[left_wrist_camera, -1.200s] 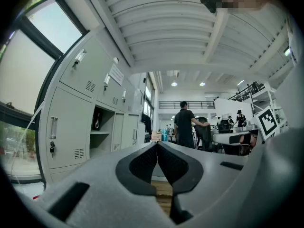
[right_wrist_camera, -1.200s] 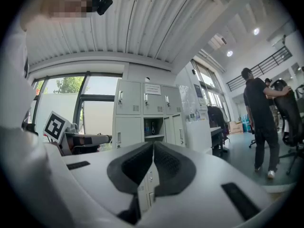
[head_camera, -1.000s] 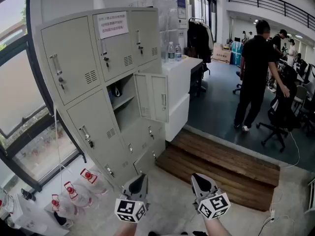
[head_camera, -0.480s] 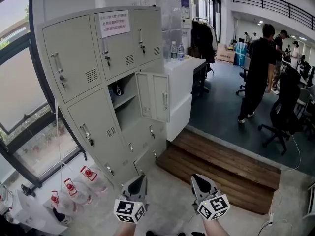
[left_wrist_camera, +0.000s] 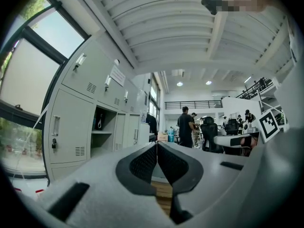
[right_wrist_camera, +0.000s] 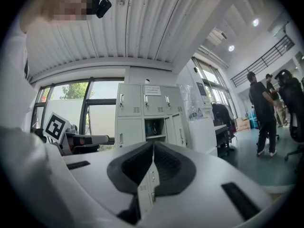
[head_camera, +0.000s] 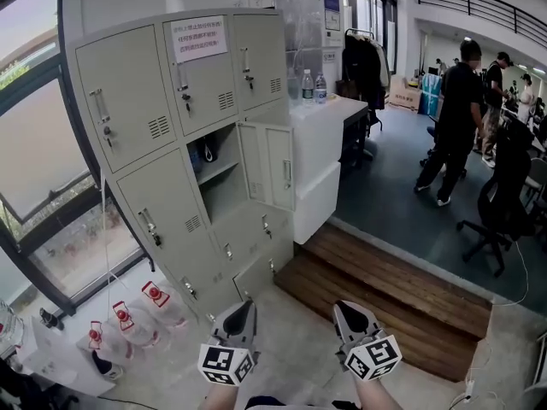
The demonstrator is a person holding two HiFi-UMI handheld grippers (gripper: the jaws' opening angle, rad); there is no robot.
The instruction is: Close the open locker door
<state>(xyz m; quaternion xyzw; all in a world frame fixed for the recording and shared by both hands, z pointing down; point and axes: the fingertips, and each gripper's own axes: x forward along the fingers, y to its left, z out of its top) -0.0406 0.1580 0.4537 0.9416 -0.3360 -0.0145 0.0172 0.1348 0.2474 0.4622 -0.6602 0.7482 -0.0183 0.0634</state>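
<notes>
Before grey metal lockers (head_camera: 145, 101), rectangular door (head_camera: 267, 167) ajar; left tongs (head_camera: 249, 305), right tongs (head_camera: 340, 307) closed, empty.

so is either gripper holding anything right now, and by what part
Nothing is held. The left gripper and right gripper both have their fingers shut together on nothing, away from the open locker door.

**Both tongs held low, jaws together**

The person holds the two tongs out in front, side by side and a little apart, tips pointing forward. The left tongs (head_camera: 244, 307) have their jaws pressed together with nothing between them. The right tongs (head_camera: 343, 308) are closed the same way, and empty. The left marker cube (head_camera: 226, 364) and right marker cube (head_camera: 372, 357) sit at the near ends. The left wrist (head_camera: 220, 397) and right wrist (head_camera: 376, 397) just show below them.
</notes>
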